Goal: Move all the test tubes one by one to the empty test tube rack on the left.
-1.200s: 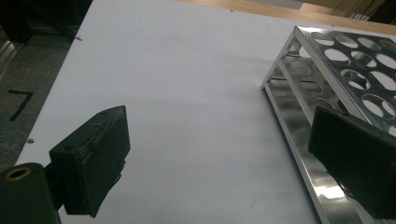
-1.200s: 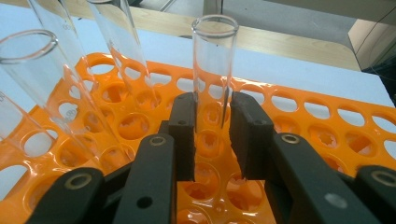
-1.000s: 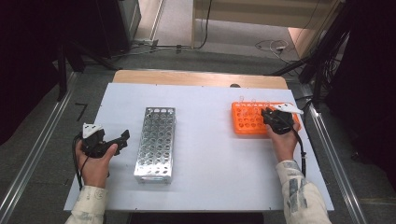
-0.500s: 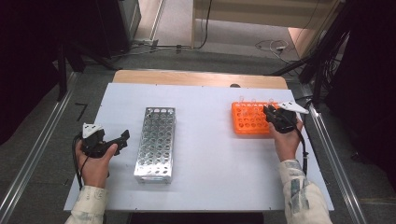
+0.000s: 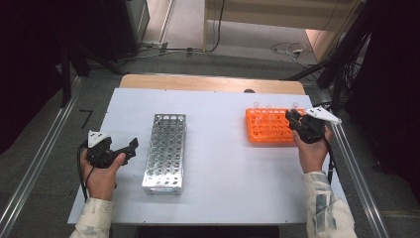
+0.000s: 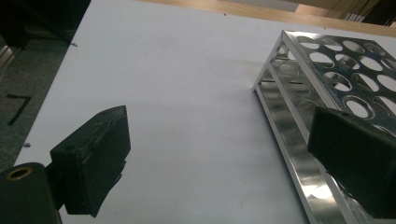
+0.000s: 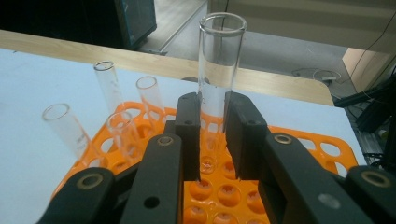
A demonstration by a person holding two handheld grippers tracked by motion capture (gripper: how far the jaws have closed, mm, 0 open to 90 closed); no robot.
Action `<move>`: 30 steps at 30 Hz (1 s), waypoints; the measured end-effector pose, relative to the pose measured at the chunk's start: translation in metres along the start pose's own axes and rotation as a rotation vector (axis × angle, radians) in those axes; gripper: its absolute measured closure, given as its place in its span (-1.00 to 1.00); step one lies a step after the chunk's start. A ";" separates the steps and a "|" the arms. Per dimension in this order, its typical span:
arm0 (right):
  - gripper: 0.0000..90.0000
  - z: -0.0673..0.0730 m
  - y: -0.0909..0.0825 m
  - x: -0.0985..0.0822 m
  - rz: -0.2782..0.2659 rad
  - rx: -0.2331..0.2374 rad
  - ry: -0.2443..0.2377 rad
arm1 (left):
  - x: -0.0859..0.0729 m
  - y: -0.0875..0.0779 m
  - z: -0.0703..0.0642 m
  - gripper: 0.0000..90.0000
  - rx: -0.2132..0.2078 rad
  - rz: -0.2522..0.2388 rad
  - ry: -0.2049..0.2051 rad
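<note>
Nearest the person, the left tongs (image 5: 130, 148) sit low over the white table (image 5: 223, 188), released, nothing between the jaws. In the left gripper view the two black pads (image 6: 93, 163) stand wide apart with bare tabletop between them. Just to the right of those tongs is the steel rack (image 5: 166, 152), long side running away from the person, holes all open at the top; its near corner sits right by the right-hand pad in that view.

Well apart, on the other side of the table, the right tongs (image 7: 212, 135) are clenched on a glass tube (image 7: 219, 65). The pads pinch its lower part and the tube stands upright, long axis vertical, open mouth pointing up, most of its length sticking out above the jaws. It hangs over the orange rack (image 5: 267, 126), which lies right under and ahead of the tongs.

Beyond the tongs, to their left in the right gripper view, four more tubes (image 7: 109, 86) stand in the orange rack, mouths up, some leaning a bit.
</note>
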State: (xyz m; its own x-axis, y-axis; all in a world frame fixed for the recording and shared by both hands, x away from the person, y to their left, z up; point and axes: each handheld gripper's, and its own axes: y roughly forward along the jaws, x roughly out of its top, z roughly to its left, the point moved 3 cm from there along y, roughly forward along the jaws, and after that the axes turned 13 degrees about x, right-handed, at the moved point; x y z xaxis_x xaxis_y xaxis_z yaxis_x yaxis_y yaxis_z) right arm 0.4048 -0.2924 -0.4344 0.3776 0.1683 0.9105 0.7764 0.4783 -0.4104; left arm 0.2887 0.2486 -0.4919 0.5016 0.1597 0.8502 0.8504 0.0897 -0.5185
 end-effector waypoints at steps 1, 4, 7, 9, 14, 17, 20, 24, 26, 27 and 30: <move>0.63 0.001 -0.002 0.000 -0.001 0.003 -0.006 | 0.000 -0.002 -0.001 -0.87 -0.004 -0.004 0.000; 0.63 0.004 -0.009 -0.003 0.006 0.007 -0.008 | 0.001 -0.004 -0.001 -0.87 -0.008 -0.013 0.000; 0.63 0.007 -0.012 -0.006 0.009 0.010 -0.009 | 0.003 -0.007 -0.003 -0.87 -0.012 -0.020 -0.003; 0.63 0.009 -0.016 -0.010 0.016 0.015 -0.009 | 0.003 -0.009 -0.004 -0.86 -0.018 -0.024 0.002; 0.63 0.013 -0.029 -0.017 0.022 0.023 0.002 | 0.005 -0.012 -0.008 -0.85 -0.024 -0.034 0.009; 0.63 0.017 -0.033 -0.021 0.026 0.034 0.007 | 0.007 -0.014 -0.008 -0.83 -0.029 -0.041 0.005; 0.63 0.024 -0.036 -0.024 0.031 0.047 0.001 | 0.009 -0.016 -0.008 -0.82 -0.038 -0.044 -0.004; 0.63 0.032 -0.037 -0.026 0.037 0.068 -0.007 | 0.012 -0.018 -0.011 -0.82 -0.052 -0.050 0.004; 0.63 0.035 -0.037 -0.026 0.038 0.072 -0.011 | 0.013 -0.019 -0.012 -0.82 -0.060 -0.054 0.003; 0.63 0.037 -0.037 -0.026 0.040 0.075 -0.010 | 0.014 -0.020 -0.013 -0.82 -0.063 -0.053 0.005; 0.63 0.046 -0.035 -0.027 0.044 0.094 -0.026 | 0.016 -0.022 -0.015 -0.82 -0.074 -0.060 0.006</move>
State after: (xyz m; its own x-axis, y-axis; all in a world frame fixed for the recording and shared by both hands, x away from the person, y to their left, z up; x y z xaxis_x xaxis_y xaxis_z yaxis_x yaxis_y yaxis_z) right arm 0.3443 -0.2743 -0.4419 0.3961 0.2127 0.8932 0.7079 0.5487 -0.4447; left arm 0.2803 0.2345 -0.4657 0.4501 0.1501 0.8802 0.8883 0.0255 -0.4586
